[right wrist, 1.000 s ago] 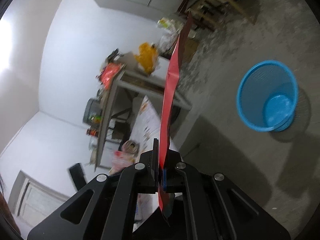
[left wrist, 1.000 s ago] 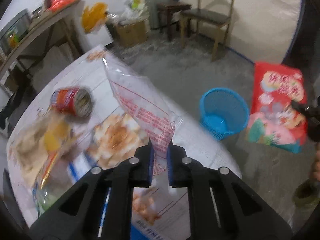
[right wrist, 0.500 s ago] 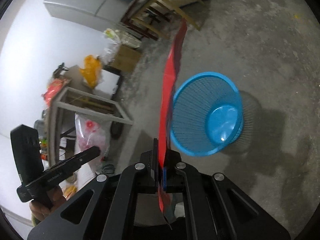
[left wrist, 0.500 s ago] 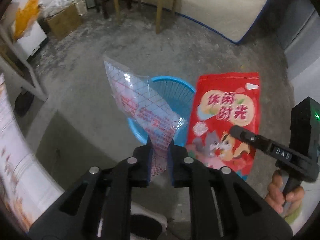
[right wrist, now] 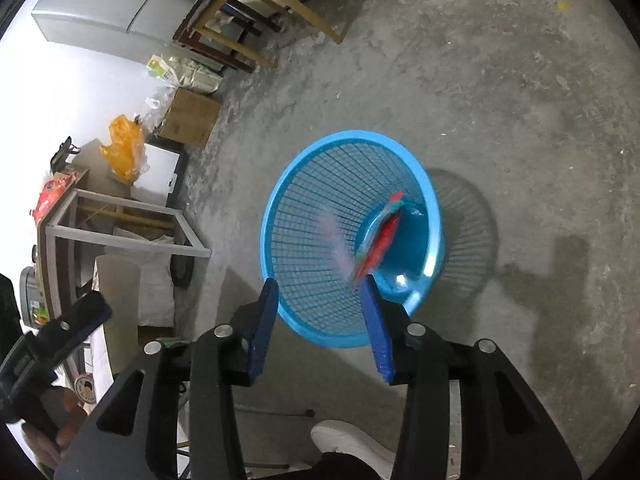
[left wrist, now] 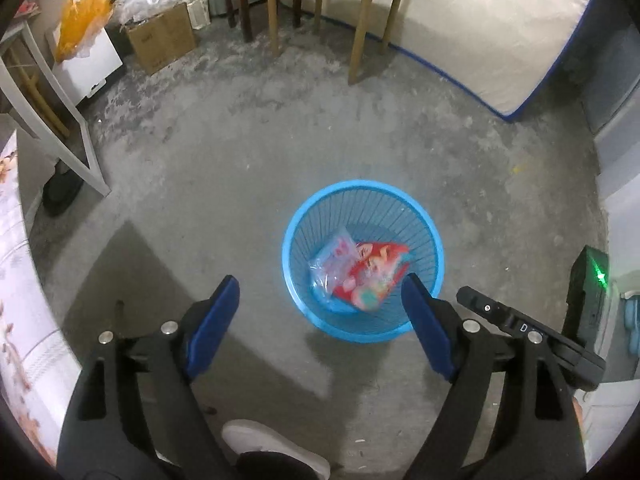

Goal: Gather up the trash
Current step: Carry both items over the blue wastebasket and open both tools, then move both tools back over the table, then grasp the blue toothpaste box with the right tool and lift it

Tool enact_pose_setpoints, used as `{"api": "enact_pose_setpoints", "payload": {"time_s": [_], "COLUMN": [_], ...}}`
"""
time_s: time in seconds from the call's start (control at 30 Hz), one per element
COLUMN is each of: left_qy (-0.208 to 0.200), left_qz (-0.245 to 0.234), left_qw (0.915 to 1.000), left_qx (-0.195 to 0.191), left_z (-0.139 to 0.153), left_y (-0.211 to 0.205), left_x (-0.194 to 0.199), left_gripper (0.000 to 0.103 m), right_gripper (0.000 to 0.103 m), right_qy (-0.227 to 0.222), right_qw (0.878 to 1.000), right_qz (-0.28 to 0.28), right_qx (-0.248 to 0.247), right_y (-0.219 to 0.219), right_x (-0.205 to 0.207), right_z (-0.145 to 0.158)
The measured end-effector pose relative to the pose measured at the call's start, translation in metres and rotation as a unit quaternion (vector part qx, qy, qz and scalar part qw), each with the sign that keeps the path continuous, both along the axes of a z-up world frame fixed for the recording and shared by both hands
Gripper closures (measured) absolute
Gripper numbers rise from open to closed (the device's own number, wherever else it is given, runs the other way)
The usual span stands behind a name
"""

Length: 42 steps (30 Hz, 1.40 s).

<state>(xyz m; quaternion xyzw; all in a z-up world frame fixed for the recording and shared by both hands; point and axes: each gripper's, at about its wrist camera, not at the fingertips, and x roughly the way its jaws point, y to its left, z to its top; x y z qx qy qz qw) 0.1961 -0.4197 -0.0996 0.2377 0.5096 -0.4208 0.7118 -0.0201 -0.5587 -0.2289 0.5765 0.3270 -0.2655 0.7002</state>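
My left hand-held gripper [left wrist: 320, 292] is spread wide and holds nothing; my right hand-held gripper [right wrist: 320, 294] is likewise apart and empty. Both hang above the blue basket [left wrist: 298, 224] on the concrete floor [left wrist: 200, 152]. Inside the basket lie the clear wrapper [left wrist: 330, 262] and, touching it, the red snack bag [left wrist: 376, 266].

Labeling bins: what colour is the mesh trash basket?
Bright blue basket, clearest in the left wrist view.
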Motion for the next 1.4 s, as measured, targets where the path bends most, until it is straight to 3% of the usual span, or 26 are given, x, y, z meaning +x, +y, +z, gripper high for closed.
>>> {"api": "enact_pose_setpoints", "payload": {"time_s": [0.17,0.23,0.33,0.43,0.53,0.63,0.77,0.97,1.1,1.27,1.4], "left_qy": [-0.002,-0.022,-0.075,-0.099,-0.103,-0.098,-0.103,-0.115,-0.113,-0.126,-0.128], "left_qz": [-0.003,-0.002,0.014,0.040,0.085,0.154,0.255,0.335,0.338,0.336,0.333], "left_qw": [0.9987,0.9972,0.9914,0.9836,0.9763,0.9649,0.9424,0.9158,0.9174,0.9121,0.9109], "left_qx": [-0.051,-0.071,-0.106,-0.146,-0.170,-0.189,-0.191,-0.188,-0.177,-0.198,-0.207], "left_z": [0.056,0.081,0.128,0.164,0.182,0.182,0.165,0.141,0.131,0.133,0.138], "left_y": [0.053,0.078,0.132,0.203,0.281,0.358,0.445,0.508,0.531,0.548,0.564], "left_x": [0.000,-0.001,-0.006,-0.013,-0.021,-0.028,-0.047,-0.077,-0.085,-0.083,-0.075], "left_gripper": [0.024,0.024,0.024,0.019,0.017,0.014,0.014,0.014,0.014,0.014,0.014], "right_gripper": [0.058,0.051,0.034,0.029,0.025,0.021,0.018,0.018,0.018,0.018,0.018], "right_qy": [0.004,0.001,-0.006,-0.028,-0.051,-0.071,-0.089,-0.090,-0.064,-0.028,0.012], "right_qw": [1.000,0.999,0.997,0.992,0.984,0.967,0.936,0.877,0.844,0.826,0.820], "right_qz": [0.009,0.018,0.037,0.077,0.129,0.205,0.313,0.445,0.496,0.515,0.515], "right_qx": [-0.023,-0.036,-0.061,-0.091,-0.112,-0.130,-0.136,-0.157,-0.195,-0.230,-0.249], "right_y": [0.018,0.028,0.047,0.070,0.096,0.131,0.192,0.303,0.364,0.402,0.419], "right_x": [-0.024,-0.032,-0.042,-0.040,-0.027,0.003,0.057,0.121,0.147,0.170,0.184], "right_z": [0.026,0.044,0.073,0.108,0.138,0.169,0.200,0.223,0.230,0.227,0.219]}}
